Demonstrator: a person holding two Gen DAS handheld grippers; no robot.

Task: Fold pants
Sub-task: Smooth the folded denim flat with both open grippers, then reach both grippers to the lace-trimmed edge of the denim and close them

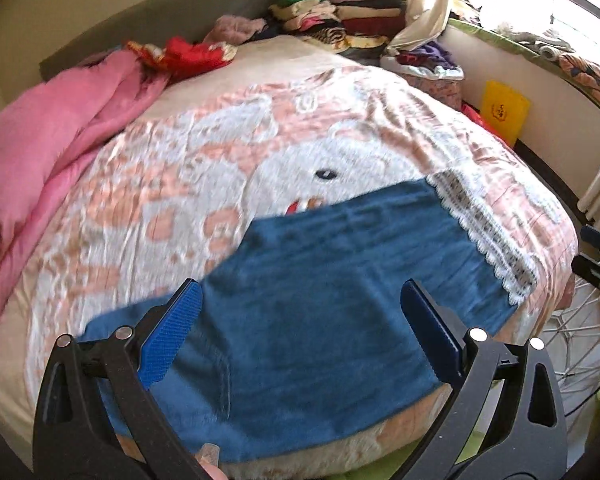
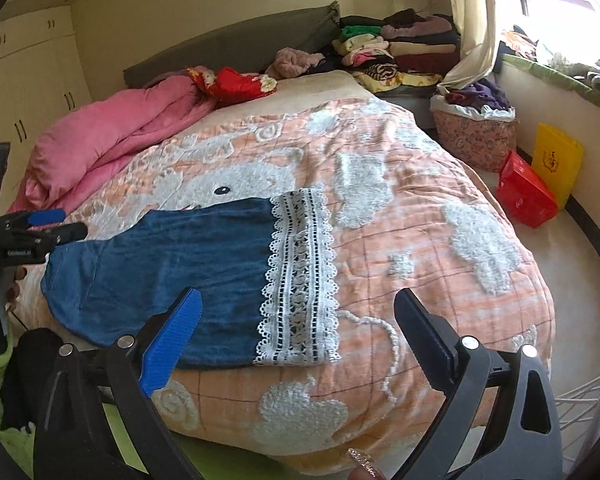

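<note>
Both wrist views, one moment. Left tongs (image 1: 300, 328) tilt downward over the near edge of the bed (image 2: 440, 280), jaws spread wide, nothing between them; blue pads (image 1: 172, 336) clear of the cloth below. In the right wrist view the same left tongs (image 2: 46, 224) show side-on at the left frame edge, w/ a person's fingertips (image 2: 14, 280) behind them, just above the waist end of the pants (image 2: 172, 272). Right tongs (image 2: 296, 332) also point down & forward, jaws wide, empty, hanging above the hem end; a fingernail (image 2: 362, 460) shows at the bottom of that view. Contact betw. either tool & the cloth: none seen.

Pants: blue denim, lying flat on the peach-and-white bedspread (image 2: 420, 208) near the bed's front edge, folded lengthwise so one leg lies over the other. Long axis runs roughly parallel to that front edge. Waist end lies toward the left tongs; white lace hem (image 2: 300, 276) lies toward the right. In the left wrist view the pants (image 1: 320, 280) fill the lower centre, hem (image 1: 484, 236) at upper right; picture is motion-blurred.

Surroundings: pink quilt (image 2: 112, 148) bunched at the bed's far left, stacks of folded clothes (image 2: 396, 48) at the head, red box (image 2: 526, 196) & yellow bag (image 2: 556, 164) on the floor by the window wall.
</note>
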